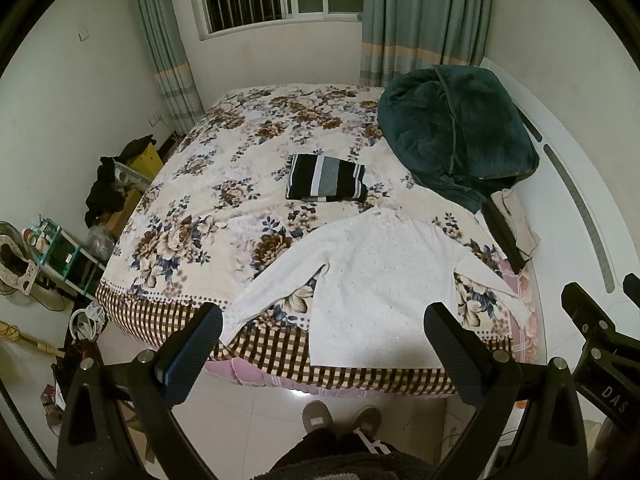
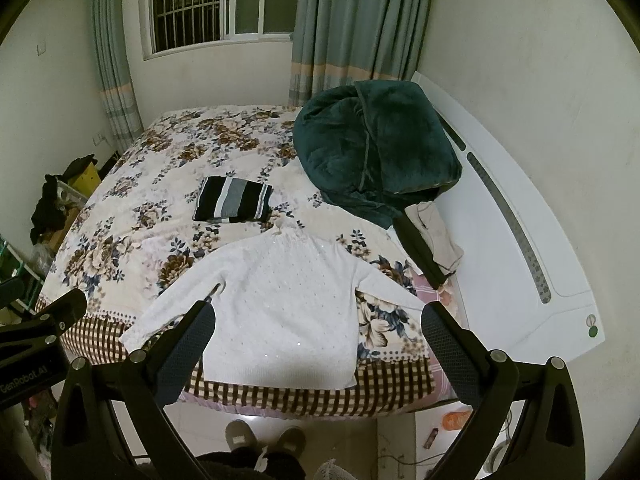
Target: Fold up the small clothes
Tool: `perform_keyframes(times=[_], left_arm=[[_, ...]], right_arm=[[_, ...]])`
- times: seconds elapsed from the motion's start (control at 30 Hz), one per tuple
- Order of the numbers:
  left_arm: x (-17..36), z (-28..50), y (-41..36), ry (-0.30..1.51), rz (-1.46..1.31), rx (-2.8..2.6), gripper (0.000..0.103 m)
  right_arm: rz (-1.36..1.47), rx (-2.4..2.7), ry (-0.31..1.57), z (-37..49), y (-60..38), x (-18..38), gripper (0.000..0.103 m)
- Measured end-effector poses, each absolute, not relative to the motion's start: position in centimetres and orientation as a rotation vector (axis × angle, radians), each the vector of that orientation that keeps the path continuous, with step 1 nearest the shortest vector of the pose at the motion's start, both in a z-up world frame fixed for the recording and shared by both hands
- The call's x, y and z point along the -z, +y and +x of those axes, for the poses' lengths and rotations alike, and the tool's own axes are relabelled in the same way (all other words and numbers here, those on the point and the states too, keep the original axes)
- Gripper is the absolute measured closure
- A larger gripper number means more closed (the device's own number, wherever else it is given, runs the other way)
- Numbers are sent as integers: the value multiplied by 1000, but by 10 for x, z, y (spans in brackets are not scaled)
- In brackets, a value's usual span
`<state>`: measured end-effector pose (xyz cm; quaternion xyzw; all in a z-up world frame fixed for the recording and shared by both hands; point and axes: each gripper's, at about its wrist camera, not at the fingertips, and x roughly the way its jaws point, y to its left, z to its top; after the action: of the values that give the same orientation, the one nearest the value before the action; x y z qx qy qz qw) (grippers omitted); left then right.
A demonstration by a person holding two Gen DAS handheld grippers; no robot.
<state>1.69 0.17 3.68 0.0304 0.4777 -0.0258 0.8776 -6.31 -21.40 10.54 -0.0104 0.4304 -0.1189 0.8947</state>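
1. Already a striped garment [image 1: 326, 178] sits folded near the middle of the bed [image 1: 224, 184], so one piece looks finished.
2. Unfolded, the white sweater [image 1: 372, 280] lies flat at the bed's near edge, sleeves spread, hem just over the checked border; every fold on it appears left to do.
3. Both claws hover above the floor short of that edge: the left gripper [image 1: 324, 344] and the right gripper [image 2: 320, 344] stand wide apart, holding nothing, with the sweater's hem framed between their fingers, untouched.
4. Farther off, a dark green blanket [image 1: 456, 128] is heaped by the far right corner.
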Motion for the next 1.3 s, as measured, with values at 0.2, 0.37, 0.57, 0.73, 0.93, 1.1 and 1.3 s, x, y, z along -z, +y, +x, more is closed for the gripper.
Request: perform_keyframes(times=[0.2,0.37,0.57,0.73,0.93,1.1,1.3], left_arm=[[-40,18,5,990,62,54,0],[-43,18,6,985,60,53,0],[-44,14,9,978,58,51,0],[-46,13,11,972,55,52,0],[-45,13,10,972,53,52,0],[-44,17,11,977,46,55,0],[-19,46,18,951,44,29,0]], right_arm=[[-22,246,888,-64,-212,-107,0],[-21,248,886,-63,-210,-110,0],[-22,245,881,-59,-204,-124,0],[-20,248,878,-63,-204,-122,0],[-20,246,876,-64,-202,-123,0],[-11,249,877,-65,-202,-122,0],[85,273,927,-37,-217,-101,0]])
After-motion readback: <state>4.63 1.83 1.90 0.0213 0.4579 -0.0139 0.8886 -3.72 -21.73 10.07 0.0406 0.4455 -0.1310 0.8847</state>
